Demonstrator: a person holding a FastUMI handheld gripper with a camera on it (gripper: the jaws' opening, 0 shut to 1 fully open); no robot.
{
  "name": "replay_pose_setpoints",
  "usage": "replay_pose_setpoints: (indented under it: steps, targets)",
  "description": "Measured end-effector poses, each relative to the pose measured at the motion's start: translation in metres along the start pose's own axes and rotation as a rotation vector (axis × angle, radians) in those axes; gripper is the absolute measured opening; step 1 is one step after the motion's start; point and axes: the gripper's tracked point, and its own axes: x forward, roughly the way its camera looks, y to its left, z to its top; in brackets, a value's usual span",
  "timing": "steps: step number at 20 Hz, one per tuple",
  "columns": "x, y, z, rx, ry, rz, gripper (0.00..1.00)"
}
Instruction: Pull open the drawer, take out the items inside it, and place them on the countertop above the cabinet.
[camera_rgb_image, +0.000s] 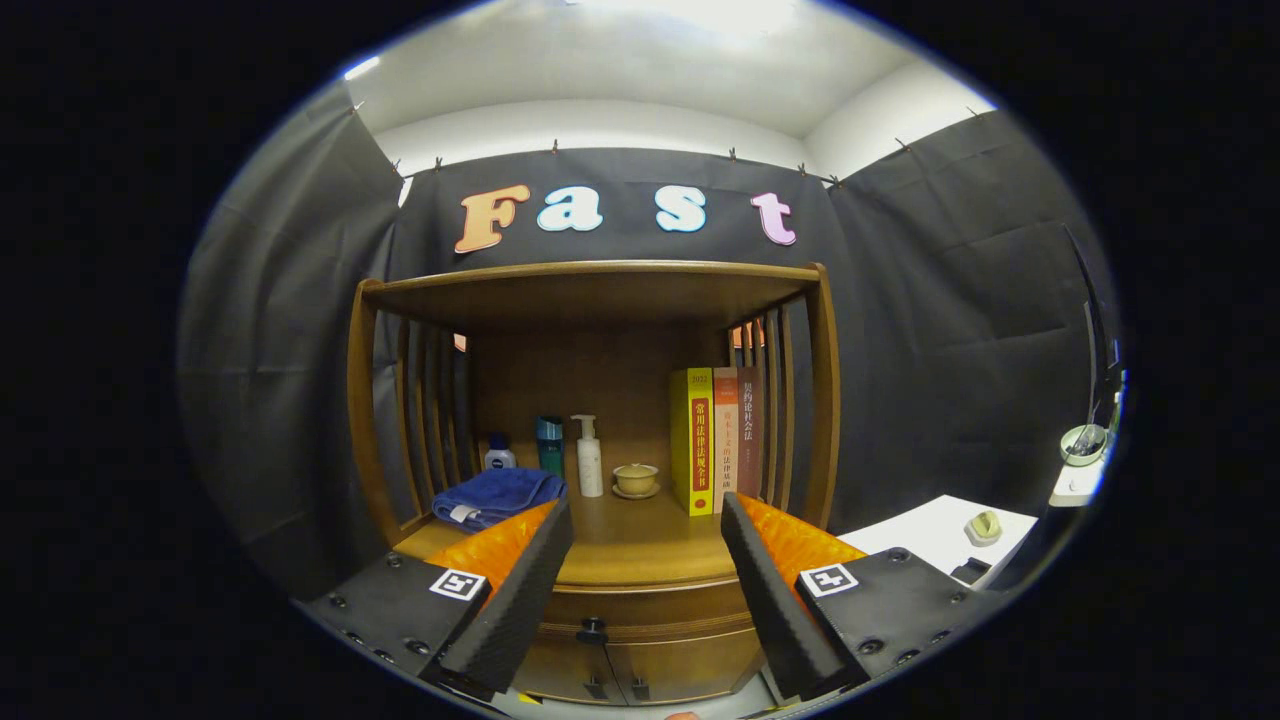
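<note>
Wooden cabinet (600, 560) stands against black cloth; on its top, from the left: blue towel (497, 497), bottles (550, 445), small bowl (636, 478), books (715, 440). Below, the drawer (650, 610) sits closed, its knob (592, 630) between the tongs (648, 585), which are spread wide, holding nothing.

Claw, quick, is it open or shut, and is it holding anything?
Claw: open, holding nothing, fingers spread apart in front of the closed drawer and its knob.
</note>
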Motion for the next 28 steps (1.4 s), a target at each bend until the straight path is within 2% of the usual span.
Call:
replay_pose_setpoints:
  steps: [9, 14, 19, 24, 28]
  targets:
    - [0.031, 0.017, -0.070, 0.031, -0.007, 0.030, 0.99]
    - [0.051, 0.035, -0.135, 0.059, 0.055, 0.081, 1.00]
    - [0.073, 0.051, -0.201, 0.005, 0.116, 0.116, 1.00]
    - [0.087, 0.055, -0.249, -0.021, 0.184, 0.108, 0.99]
    - [0.100, 0.056, -0.277, 0.022, 0.234, 0.102, 0.86]
